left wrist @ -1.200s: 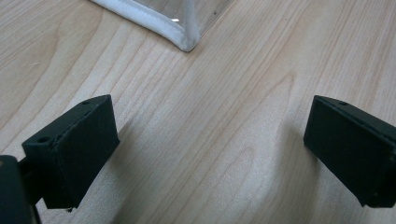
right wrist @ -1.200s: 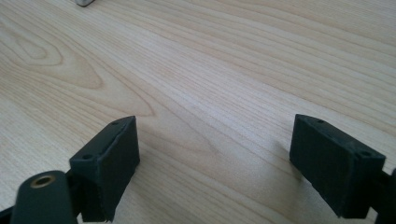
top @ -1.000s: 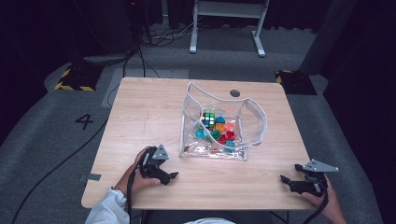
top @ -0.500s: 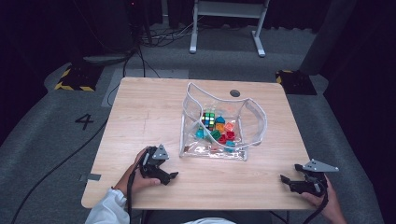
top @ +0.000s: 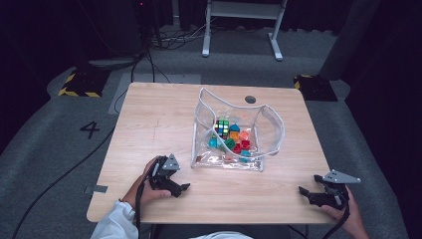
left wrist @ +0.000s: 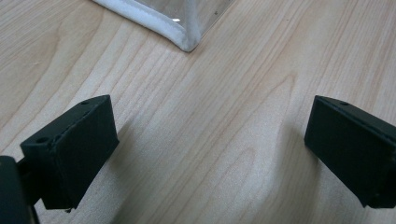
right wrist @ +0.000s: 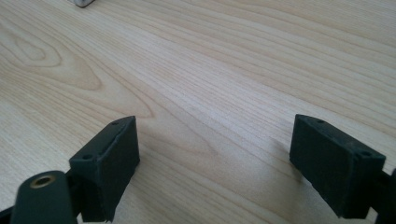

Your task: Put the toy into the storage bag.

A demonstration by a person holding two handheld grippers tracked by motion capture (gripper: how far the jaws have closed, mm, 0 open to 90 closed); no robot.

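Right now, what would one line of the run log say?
left gripper: open, empty, near bag corner | right gripper: open, empty | clear bag: on table, holds puzzle cube and coloured blocks, untouched

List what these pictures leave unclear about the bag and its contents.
- Bag, high view: the small coloured pieces beside the puzzle cube are too small to count or identify.
- Left gripper view: bag corner only; the top edge cuts off the rest.
- Right gripper view: white scrap cut by the edge, unidentifiable.
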